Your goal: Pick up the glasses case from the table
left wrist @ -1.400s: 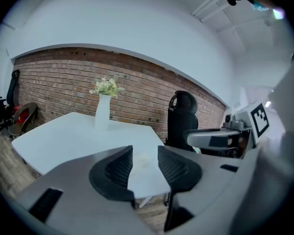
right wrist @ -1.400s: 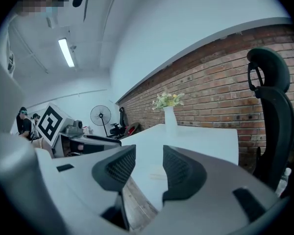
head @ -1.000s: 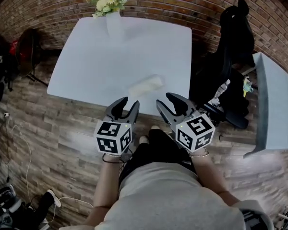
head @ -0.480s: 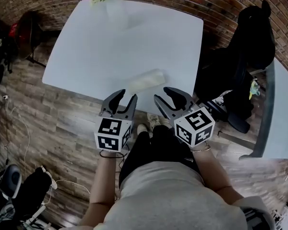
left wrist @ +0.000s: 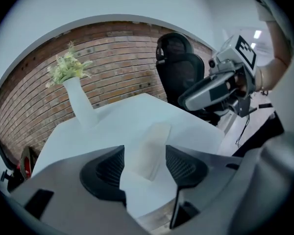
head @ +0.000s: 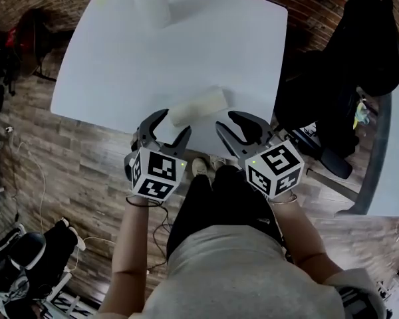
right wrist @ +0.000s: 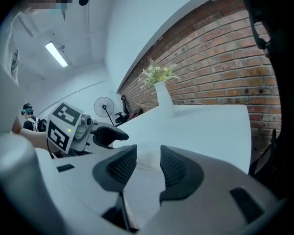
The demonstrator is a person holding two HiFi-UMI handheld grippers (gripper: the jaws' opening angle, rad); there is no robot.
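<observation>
Glasses case (head: pixel 198 106) flat on counter (head: pixel 153 52), near front edge. Left hand-held gripper (head: pixel 173 126) released, jaws opening; case at its 1 o'clock, just beyond tips, untouched. Right hand-held gripper (head: pixel 234 126) empty, jaws apart but closing; case at its 10 o'clock.

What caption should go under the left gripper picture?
Left gripper, jaws opening and empty, aims at the white glasses case just ahead on the table; vase behind.
</observation>
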